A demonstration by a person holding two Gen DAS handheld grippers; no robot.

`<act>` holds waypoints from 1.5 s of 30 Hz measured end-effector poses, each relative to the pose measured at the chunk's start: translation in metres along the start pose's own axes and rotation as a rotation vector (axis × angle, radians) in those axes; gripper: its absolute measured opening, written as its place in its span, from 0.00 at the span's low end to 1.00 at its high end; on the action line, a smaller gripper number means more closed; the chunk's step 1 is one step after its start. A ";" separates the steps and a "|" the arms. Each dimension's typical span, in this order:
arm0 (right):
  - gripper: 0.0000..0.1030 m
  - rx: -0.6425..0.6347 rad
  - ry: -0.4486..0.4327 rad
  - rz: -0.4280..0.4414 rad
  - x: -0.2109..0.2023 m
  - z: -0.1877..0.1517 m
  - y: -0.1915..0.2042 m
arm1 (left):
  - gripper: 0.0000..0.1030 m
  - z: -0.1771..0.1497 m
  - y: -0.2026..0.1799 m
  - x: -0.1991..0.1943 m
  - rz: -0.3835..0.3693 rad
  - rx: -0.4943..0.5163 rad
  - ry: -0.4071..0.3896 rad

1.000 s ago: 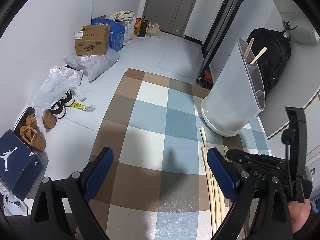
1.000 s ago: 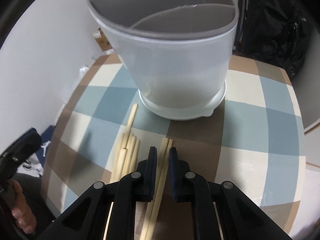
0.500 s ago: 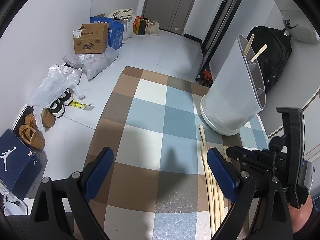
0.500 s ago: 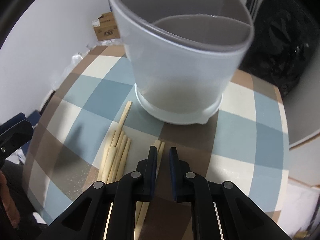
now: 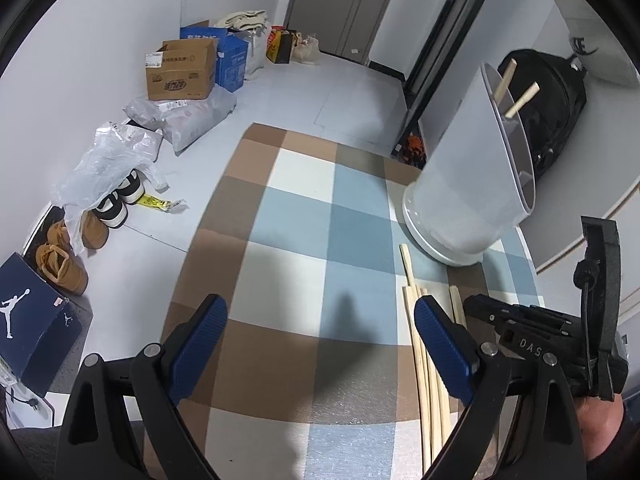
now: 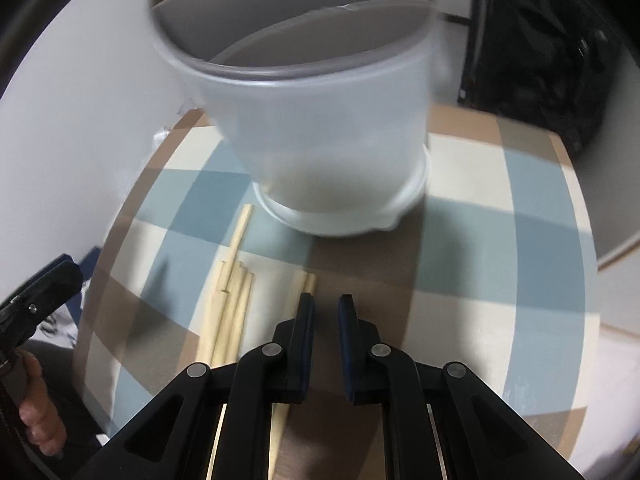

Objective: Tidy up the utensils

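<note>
Since the chopsticks (image 6: 230, 312) lie on the checked surface (image 6: 472, 264) just before the divided holder (image 6: 320, 128), we keep our right gripper (image 6: 326, 312) nearly pressed together, empty, beside them, left gripper (image 5: 320, 344) spread.

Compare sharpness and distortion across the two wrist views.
Left wrist view: sharp, strong fisheye bending; the holder leans, soft shadows on the checked cloth. Right wrist view: motion blur smears the holder's rim and the chopsticks.
</note>
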State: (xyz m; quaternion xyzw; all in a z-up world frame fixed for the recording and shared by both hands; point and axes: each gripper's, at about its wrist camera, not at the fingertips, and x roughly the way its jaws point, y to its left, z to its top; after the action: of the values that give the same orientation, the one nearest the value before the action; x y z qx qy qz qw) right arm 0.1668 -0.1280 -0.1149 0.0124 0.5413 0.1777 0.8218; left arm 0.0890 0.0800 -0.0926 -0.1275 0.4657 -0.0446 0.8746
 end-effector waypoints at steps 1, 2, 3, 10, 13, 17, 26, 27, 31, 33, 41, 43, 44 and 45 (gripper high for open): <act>0.05 -0.021 -0.002 -0.020 -0.001 -0.002 0.000 | 0.89 -0.001 -0.002 0.001 0.000 0.008 0.007; 0.05 -0.021 -0.002 -0.020 -0.001 -0.002 0.000 | 0.89 -0.002 -0.004 0.002 0.001 0.017 0.015; 0.05 -0.041 -0.003 -0.032 -0.001 -0.003 0.002 | 0.89 -0.003 -0.006 0.004 0.003 0.026 0.023; 0.05 -0.046 -0.029 -0.011 -0.012 -0.010 0.003 | 0.89 -0.009 -0.017 0.022 -0.019 0.051 0.114; 0.05 -0.044 -0.054 0.019 -0.024 -0.016 -0.003 | 0.89 -0.008 -0.023 0.026 -0.039 0.064 0.126; 0.07 -0.057 -0.091 0.038 -0.045 -0.026 -0.010 | 0.89 -0.007 -0.034 0.034 -0.019 0.107 0.144; 0.07 -0.060 -0.129 0.066 -0.058 -0.039 -0.015 | 0.80 -0.001 -0.040 0.051 0.091 0.126 0.197; 0.07 -0.062 -0.134 0.068 -0.059 -0.040 -0.016 | 0.80 -0.001 -0.042 0.052 0.104 0.135 0.203; 0.07 -0.042 -0.150 0.094 -0.060 -0.040 -0.025 | 0.80 -0.002 -0.051 0.057 0.148 0.172 0.227; 0.07 -0.025 -0.157 0.107 -0.060 -0.038 -0.031 | 0.80 0.001 -0.050 0.060 0.160 0.148 0.262; 0.10 0.016 -0.189 0.168 -0.068 -0.035 -0.043 | 0.77 0.006 -0.047 0.064 0.211 0.139 0.317; 0.10 0.028 -0.197 0.188 -0.071 -0.034 -0.046 | 0.76 0.005 -0.043 0.064 0.211 0.117 0.320; 0.10 0.032 -0.200 0.193 -0.069 -0.032 -0.047 | 0.76 0.005 -0.044 0.064 0.212 0.114 0.320; 0.10 0.035 -0.203 0.199 -0.069 -0.032 -0.048 | 0.76 0.005 -0.045 0.064 0.218 0.118 0.317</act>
State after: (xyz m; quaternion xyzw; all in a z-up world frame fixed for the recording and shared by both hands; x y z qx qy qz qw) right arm 0.1269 -0.1995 -0.0769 0.0982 0.4545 0.2468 0.8502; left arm 0.1311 0.0251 -0.1298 -0.0165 0.6054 0.0037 0.7958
